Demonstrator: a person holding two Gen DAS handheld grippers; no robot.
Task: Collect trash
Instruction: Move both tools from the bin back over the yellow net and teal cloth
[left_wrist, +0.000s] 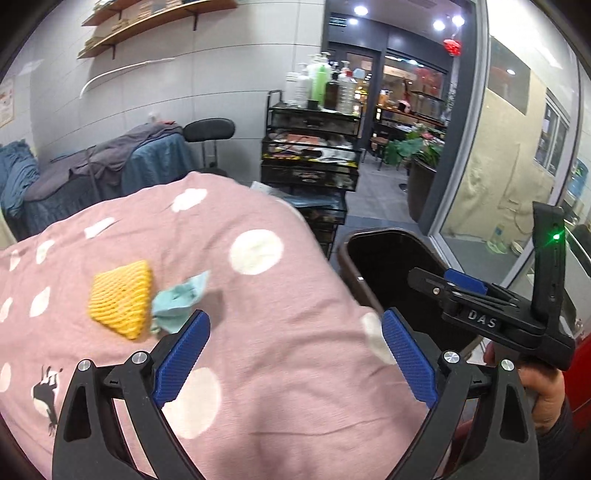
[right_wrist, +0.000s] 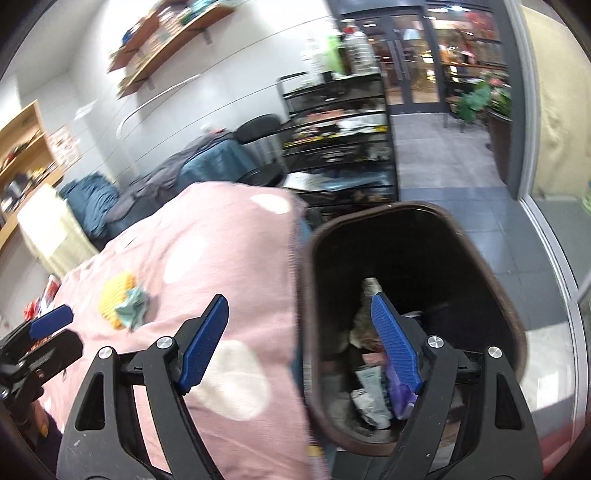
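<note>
A yellow foam fruit net (left_wrist: 122, 301) and a crumpled pale green paper (left_wrist: 179, 299) lie side by side on a pink blanket (left_wrist: 280, 373) with white dots. My left gripper (left_wrist: 295, 325) hangs open over the blanket, just right of the paper, with nothing between its blue pads. A dark brown bin (right_wrist: 306, 280) stands at the blanket's right edge, with wrappers and other trash (right_wrist: 373, 398) at its bottom. My right gripper (right_wrist: 301, 317) is open and empty, straddling the bin's left rim. In the right wrist view the net (right_wrist: 114, 295) and the paper (right_wrist: 133, 304) sit further left.
A black wire cart (left_wrist: 310, 155) with bottles on top stands behind the blanket and bin. Blue and grey cloths cover a chair (left_wrist: 110, 173) at the back left. A glass wall (left_wrist: 517, 147) runs along the right. A hand (left_wrist: 543, 387) holds the right gripper.
</note>
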